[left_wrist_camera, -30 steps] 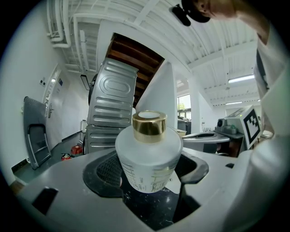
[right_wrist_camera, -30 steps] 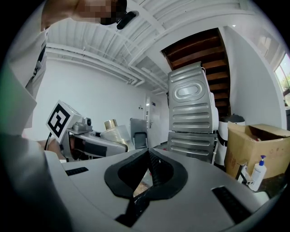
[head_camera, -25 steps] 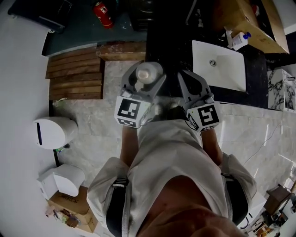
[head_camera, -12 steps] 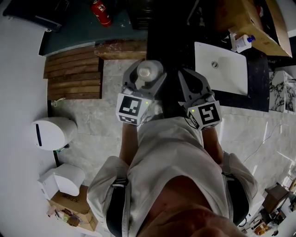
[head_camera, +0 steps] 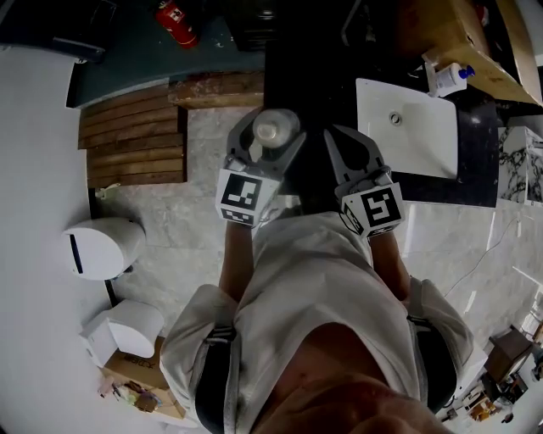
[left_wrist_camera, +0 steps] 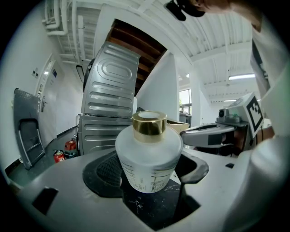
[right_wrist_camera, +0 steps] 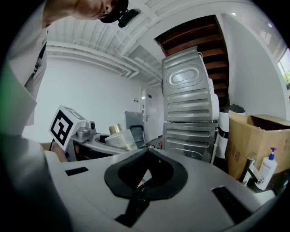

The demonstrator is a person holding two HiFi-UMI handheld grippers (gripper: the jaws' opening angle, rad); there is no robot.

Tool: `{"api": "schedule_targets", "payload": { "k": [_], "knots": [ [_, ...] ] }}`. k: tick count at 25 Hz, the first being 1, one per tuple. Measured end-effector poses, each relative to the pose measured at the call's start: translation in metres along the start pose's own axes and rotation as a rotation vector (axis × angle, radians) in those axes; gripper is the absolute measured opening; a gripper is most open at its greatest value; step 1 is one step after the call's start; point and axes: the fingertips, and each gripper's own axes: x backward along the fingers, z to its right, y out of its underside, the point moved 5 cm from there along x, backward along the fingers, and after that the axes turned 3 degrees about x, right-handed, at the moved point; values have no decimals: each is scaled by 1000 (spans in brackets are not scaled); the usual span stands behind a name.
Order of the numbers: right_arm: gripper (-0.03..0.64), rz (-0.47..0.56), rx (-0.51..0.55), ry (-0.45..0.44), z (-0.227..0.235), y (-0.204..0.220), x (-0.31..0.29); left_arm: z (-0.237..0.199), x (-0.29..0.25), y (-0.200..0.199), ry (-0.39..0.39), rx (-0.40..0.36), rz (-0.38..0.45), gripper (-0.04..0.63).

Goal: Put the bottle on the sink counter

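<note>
A frosted white bottle (left_wrist_camera: pixel 148 156) with a gold cap (left_wrist_camera: pixel 149 123) stands upright between the jaws of my left gripper (left_wrist_camera: pixel 149 181), which is shut on its body. In the head view the bottle (head_camera: pixel 274 129) and left gripper (head_camera: pixel 270 136) hang over the floor next to the dark edge of the sink counter (head_camera: pixel 475 144). My right gripper (head_camera: pixel 338 137) is close beside it on the right, over the counter's near edge. Its jaws (right_wrist_camera: pixel 147 150) are shut with nothing in them. The white sink basin (head_camera: pixel 405 127) is to the right of both grippers.
A soap dispenser (head_camera: pixel 445 78) and a cardboard box (head_camera: pixel 458 34) stand behind the basin. Stacked metal machines (right_wrist_camera: pixel 188 113) rise ahead. A wooden pallet (head_camera: pixel 136 140), a red fire extinguisher (head_camera: pixel 174 21) and white bins (head_camera: pixel 102 246) are on the floor at the left.
The left gripper keeps its hold on the bottle and the right stays shut. The surroundings have only drifted slightly in the head view.
</note>
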Motion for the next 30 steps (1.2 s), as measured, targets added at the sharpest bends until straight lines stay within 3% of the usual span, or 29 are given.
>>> {"api": "schedule_targets", "payload": {
  "k": [30],
  "knots": [
    [-2, -123, -103, -16, 87, 64, -75, -55, -128, 49, -1, -12, -145, 330]
  ]
}}
